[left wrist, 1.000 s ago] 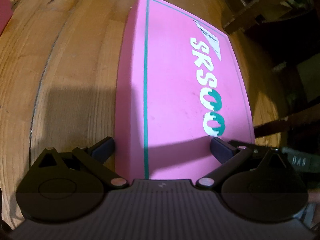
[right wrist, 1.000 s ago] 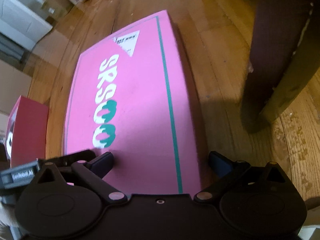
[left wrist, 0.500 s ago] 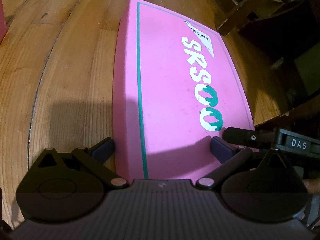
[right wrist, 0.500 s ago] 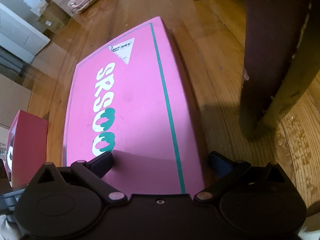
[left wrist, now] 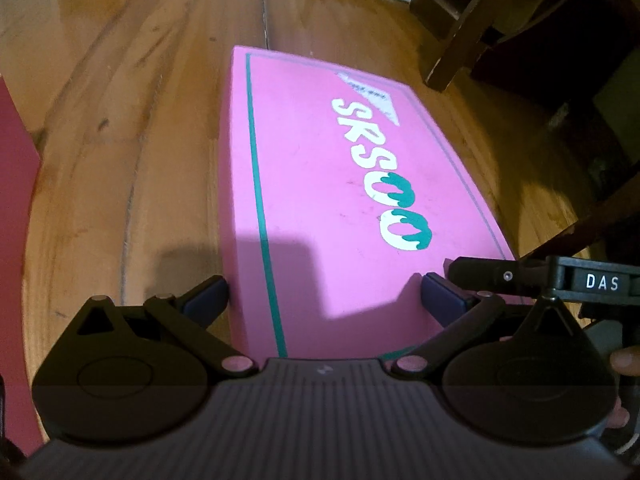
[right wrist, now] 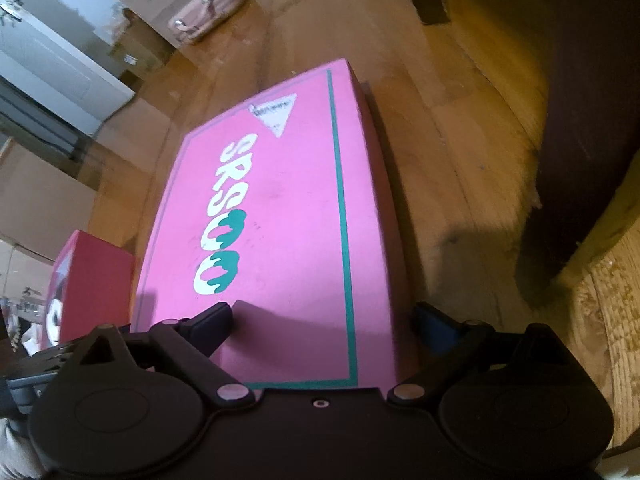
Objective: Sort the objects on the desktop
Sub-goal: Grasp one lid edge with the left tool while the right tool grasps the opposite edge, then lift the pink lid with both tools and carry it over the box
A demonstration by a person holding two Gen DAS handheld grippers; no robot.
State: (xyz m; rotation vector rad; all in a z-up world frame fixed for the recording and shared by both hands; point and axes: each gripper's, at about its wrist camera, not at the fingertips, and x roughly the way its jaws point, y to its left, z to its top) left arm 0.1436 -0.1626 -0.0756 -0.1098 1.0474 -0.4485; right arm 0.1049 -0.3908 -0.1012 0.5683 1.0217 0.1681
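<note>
A flat pink box (left wrist: 320, 200) lettered "SRS00" with a green stripe sits over the wooden floor; it also shows in the right wrist view (right wrist: 280, 220). My left gripper (left wrist: 326, 298) clamps the box's near end, one pad on its left side and one on its top face. My right gripper (right wrist: 324, 320) clamps the same end, one pad on top and one on the right side. The right gripper's body marked "DAS" (left wrist: 560, 282) shows at the left view's right edge.
A red box (right wrist: 94, 284) stands to the left of the pink box; its edge shows in the left wrist view (left wrist: 14, 216). Dark wooden furniture legs (right wrist: 580, 160) stand close on the right. A pink bag (right wrist: 204, 18) and cardboard boxes lie far back.
Both grippers have lifted and tilted the pink box's near end; more of the far floor and room shows. The right gripper has come into the left view.
</note>
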